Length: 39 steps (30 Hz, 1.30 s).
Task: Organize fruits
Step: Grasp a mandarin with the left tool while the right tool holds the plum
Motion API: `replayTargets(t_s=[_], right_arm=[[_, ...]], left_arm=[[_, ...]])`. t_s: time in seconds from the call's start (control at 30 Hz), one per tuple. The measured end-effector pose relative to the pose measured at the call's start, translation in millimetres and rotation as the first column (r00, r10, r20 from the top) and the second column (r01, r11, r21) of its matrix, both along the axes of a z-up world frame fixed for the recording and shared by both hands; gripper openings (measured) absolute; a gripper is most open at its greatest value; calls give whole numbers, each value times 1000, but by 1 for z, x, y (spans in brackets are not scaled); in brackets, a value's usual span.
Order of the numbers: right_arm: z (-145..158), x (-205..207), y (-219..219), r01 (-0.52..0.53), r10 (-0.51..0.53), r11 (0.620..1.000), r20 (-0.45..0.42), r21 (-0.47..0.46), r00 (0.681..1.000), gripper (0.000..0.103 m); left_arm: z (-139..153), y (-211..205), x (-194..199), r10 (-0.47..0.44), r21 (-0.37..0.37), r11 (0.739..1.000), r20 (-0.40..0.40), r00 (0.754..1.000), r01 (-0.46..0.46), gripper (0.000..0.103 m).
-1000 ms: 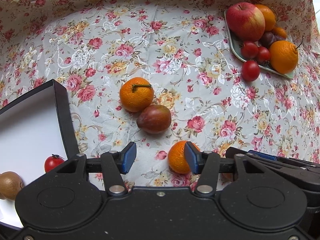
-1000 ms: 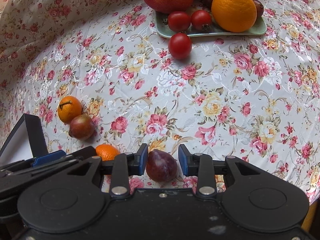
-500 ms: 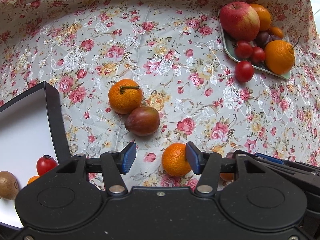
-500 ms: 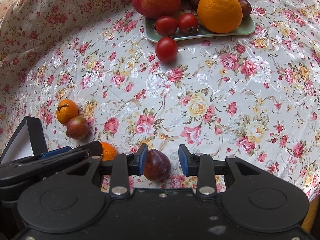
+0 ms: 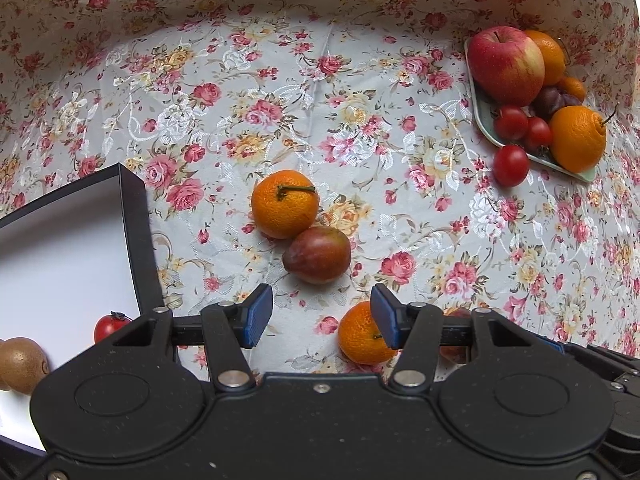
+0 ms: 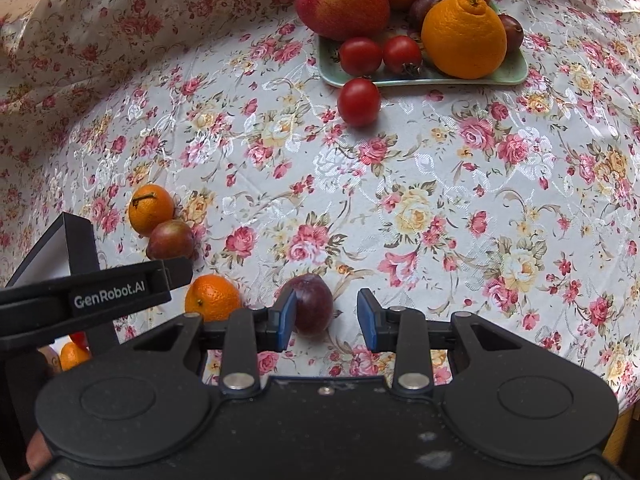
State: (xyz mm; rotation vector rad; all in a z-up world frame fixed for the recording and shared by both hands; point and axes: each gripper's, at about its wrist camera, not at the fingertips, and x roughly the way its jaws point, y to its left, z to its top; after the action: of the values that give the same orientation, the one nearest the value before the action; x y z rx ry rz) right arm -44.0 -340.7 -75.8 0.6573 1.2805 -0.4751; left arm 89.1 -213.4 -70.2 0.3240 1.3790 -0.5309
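Observation:
My right gripper (image 6: 327, 314) points down at the floral cloth, its jaws open about a plum's width. A dark purple plum (image 6: 316, 304) lies on the cloth between them; it touches the left pad, with a gap to the right pad. My left gripper (image 5: 322, 316) hangs open over the cloth, nothing gripped. A small mandarin (image 5: 362, 336) lies just under its right finger. Further out, a stemmed mandarin (image 5: 285, 204) and a red-brown plum (image 5: 318, 254) touch each other. The black box (image 5: 138, 220) at the left holds a cherry tomato (image 5: 110, 326) and a kiwi (image 5: 22, 364).
A green plate (image 6: 516, 74) at the far side carries an apple (image 6: 344, 0), a large orange (image 6: 464, 36), tomatoes and plums. One loose tomato (image 6: 359, 102) sits in front of it. The left gripper's arm (image 6: 80, 300) crosses the right wrist view at the left.
A second ago the plum filled the gap between the right pads; now it looks smaller and lower, resting on the cloth against one pad. The left gripper has kept its place.

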Motion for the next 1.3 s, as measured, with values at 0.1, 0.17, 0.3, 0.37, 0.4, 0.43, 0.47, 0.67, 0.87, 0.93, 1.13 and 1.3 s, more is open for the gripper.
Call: replayTargets(t_s=[0.1, 0.17, 0.3, 0.37, 0.4, 0.43, 0.47, 0.67, 0.87, 0.93, 1.13, 1.3], right_arm=[[-2, 3, 3, -6, 6, 1000, 6, 7, 1000, 36], [-3, 5, 5, -13, 13, 1000, 8, 6, 1000, 36], [-5, 9, 10, -35, 35, 999, 13, 7, 999, 36], [-6, 12, 13, -45, 45, 999, 18, 1, 999, 36], [-7, 13, 14, -49, 49, 999, 21, -1, 999, 36], [-8, 14, 15, -53, 53, 999, 22, -2, 998, 36], [-9, 15, 16, -56, 56, 998, 20, -1, 998, 36], [-16, 20, 19, -71, 71, 997, 0, -5, 997, 37], [-17, 21, 16, -86, 86, 996, 4, -7, 996, 36], [-18, 19, 15, -74, 74, 997, -1, 6, 997, 37], [-23, 20, 18, -88, 89, 996, -54, 19, 995, 38], [-23, 16, 17, -68, 69, 998, -51, 20, 996, 38]], left_arm=[[0, 2, 1, 8, 2, 1000, -2, 1000, -8, 60], [1, 5, 3, 18, 2, 1000, -1, 1000, -18, 60], [2, 9, 7, 33, 0, 999, -2, 999, -33, 60], [2, 10, 8, 36, -2, 999, -3, 999, -36, 60], [2, 11, 8, 36, -3, 999, -4, 999, -36, 60], [2, 11, 9, 37, -4, 999, -5, 999, -37, 60], [3, 12, 9, 37, -5, 999, -5, 999, -37, 60], [3, 13, 10, 35, -9, 999, -8, 999, -36, 60], [3, 10, 7, 19, -8, 1000, -6, 1000, -19, 60], [3, 9, 6, 12, -7, 1000, -4, 1000, -12, 60], [2, 9, 6, 9, -2, 1000, -4, 1000, -9, 60], [3, 7, 3, -3, -6, 1000, -1, 1000, 3, 60]])
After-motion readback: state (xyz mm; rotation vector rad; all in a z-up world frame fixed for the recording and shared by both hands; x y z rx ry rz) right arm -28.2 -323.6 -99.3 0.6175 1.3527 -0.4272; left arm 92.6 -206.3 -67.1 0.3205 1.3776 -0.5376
